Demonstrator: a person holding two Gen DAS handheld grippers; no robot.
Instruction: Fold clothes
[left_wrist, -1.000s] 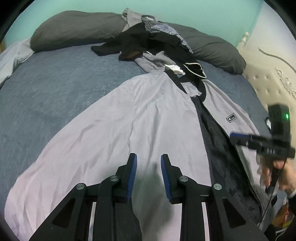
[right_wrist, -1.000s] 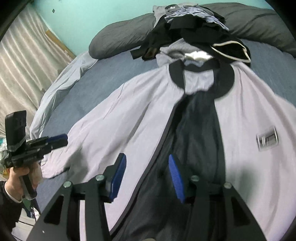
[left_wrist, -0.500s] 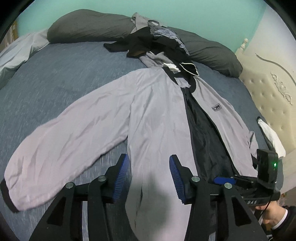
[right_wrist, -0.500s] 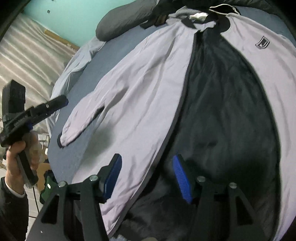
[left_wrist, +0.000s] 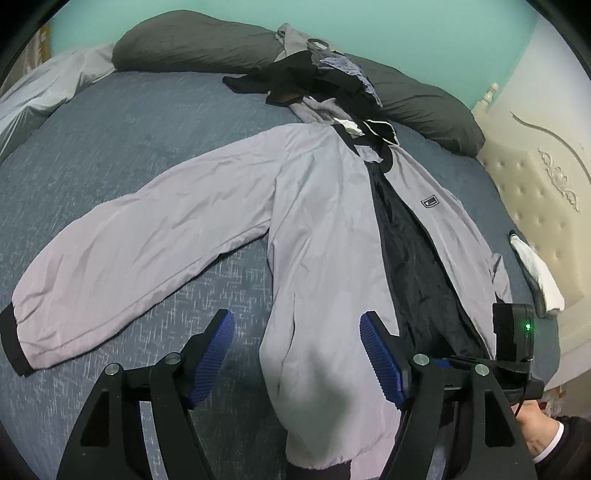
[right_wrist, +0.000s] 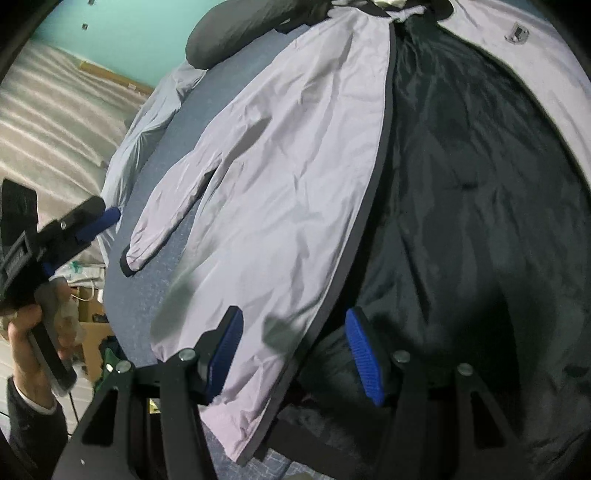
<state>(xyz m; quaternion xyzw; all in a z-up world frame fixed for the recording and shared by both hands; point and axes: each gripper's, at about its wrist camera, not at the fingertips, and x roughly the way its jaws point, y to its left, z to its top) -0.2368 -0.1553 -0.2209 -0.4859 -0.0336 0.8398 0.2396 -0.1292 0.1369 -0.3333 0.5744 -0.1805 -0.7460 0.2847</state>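
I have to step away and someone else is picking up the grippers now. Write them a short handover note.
Left hand-held gripper: open, jaws just opening wider, above the jacket's left hem, gripping nothing.
Right hand-held gripper: open over the left front panel's zip edge, gripping nothing.
Jacket lies unzipped and spread flat on the bed, lining showing, left sleeve out sideways.
Done: laid out. Left: every fold, then the clothes pile by the pillows.
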